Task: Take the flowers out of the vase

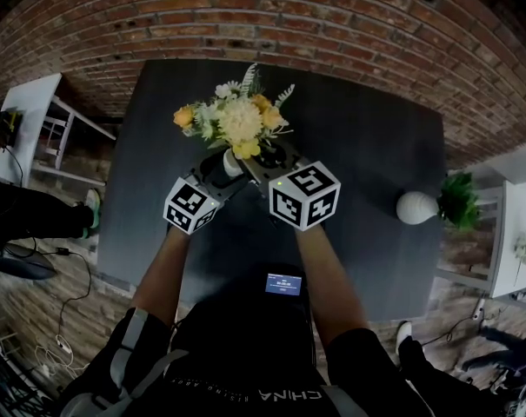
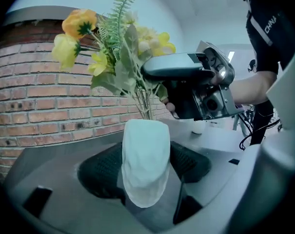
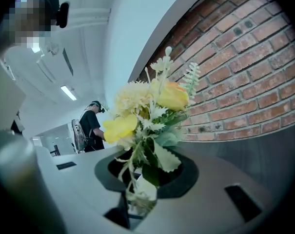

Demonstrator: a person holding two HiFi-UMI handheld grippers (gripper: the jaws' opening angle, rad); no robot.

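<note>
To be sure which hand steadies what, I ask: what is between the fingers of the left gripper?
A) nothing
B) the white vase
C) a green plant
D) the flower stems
B: in the left gripper view the fingers of the left gripper press the sides of the white vase, with the flowers rising above it.

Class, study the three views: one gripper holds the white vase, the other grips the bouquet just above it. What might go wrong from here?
1. The right gripper pinches the flowers low on their thin stems; a loose stem may slip free and stay in the vase.
2. The left gripper clamps only the vase's smooth, rounded body; a snagged stem might drag or tilt it.
3. A hard squeeze may crush the stems.
</note>
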